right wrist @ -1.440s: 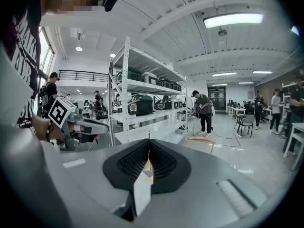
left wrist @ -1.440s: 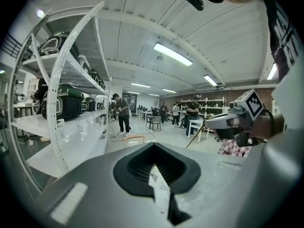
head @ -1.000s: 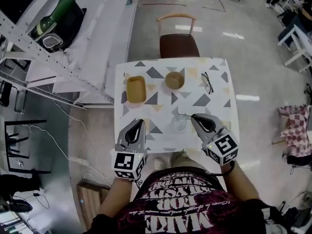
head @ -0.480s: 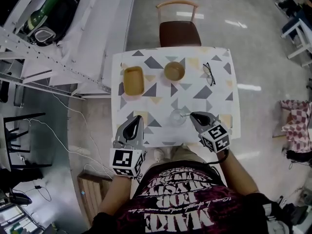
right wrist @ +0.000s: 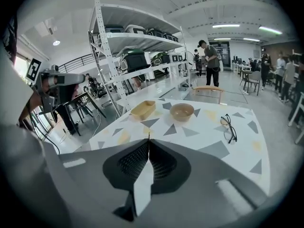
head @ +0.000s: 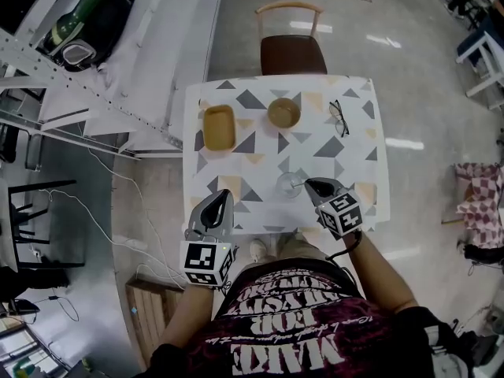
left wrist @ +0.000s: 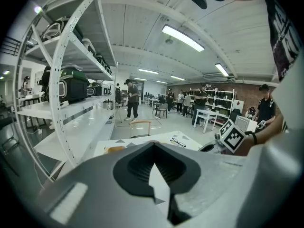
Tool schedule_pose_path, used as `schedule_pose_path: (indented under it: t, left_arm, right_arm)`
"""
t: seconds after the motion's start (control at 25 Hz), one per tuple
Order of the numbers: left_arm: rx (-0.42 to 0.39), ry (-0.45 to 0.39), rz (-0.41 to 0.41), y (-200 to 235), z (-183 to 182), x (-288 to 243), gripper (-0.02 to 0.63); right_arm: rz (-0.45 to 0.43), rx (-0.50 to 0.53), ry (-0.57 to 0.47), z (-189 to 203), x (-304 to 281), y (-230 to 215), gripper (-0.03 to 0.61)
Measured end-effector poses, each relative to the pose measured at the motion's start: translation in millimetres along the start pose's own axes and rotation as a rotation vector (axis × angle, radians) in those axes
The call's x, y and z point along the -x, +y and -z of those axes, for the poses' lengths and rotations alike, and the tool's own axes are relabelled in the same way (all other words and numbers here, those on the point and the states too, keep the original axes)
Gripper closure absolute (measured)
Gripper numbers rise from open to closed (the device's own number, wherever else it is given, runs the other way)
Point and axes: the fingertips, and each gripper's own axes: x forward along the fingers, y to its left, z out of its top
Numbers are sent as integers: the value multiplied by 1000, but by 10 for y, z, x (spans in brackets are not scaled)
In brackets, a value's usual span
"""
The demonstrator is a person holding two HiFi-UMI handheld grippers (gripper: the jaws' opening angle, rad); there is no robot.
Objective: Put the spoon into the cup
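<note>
the left gripper (head: 223,200) waits at the near edge of the patterned table (head: 346,152), jaws pressed together on nothing. to its right, the clear cup (head: 287,186) stands just off the tip of the right gripper (head: 309,184). that gripper, pinched tight on the thin spoon (head: 298,183), has dropped over the past second, so the spoon's free end now reaches the cup's rim, though whether it is already inside cannot be told; what seems left is a little more lowering, then a release.
</note>
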Motion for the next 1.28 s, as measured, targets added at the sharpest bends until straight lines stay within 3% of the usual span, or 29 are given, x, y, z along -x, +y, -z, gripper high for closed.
schedule_pose_path:
  t: [0.16, 0.4, 0.44, 0.56, 0.72, 0.88, 0.92, 0.96, 1.28]
  left_arm:
    - [-1, 7, -11, 13, 83, 169, 612]
    - [-15, -12, -15, -12, 103, 462, 612]
    - [-18, -16, -14, -18, 103, 509, 612]
    - [-27, -34, -16, -8, 93, 650, 612]
    - [-44, -74, -7, -37, 63, 832, 612]
    - [-5, -130, 20, -54, 5, 968, 612]
    - [5, -143, 28, -64, -5, 998, 612]
    - [9, -154, 36, -77, -13, 1027, 612]
    - [-16, -206, 80, -164, -107, 1276, 612]
  right_arm:
    - [10, -57, 9, 56, -59, -21, 543]
    - [44, -238, -56, 154, 6, -112, 538]
    - [51, -256, -74, 158, 38, -126, 512]
    - [66, -256, -109, 124, 136, -94, 351]
    - [140, -150, -135, 101, 367, 51, 344]
    - [208, -39, -218, -30, 685, 281, 384]
    - [220, -11, -239, -64, 771, 349, 445]
    - [228, 14, -256, -93, 852, 419, 549]
    - [224, 106, -369, -341, 1403, 990, 551]
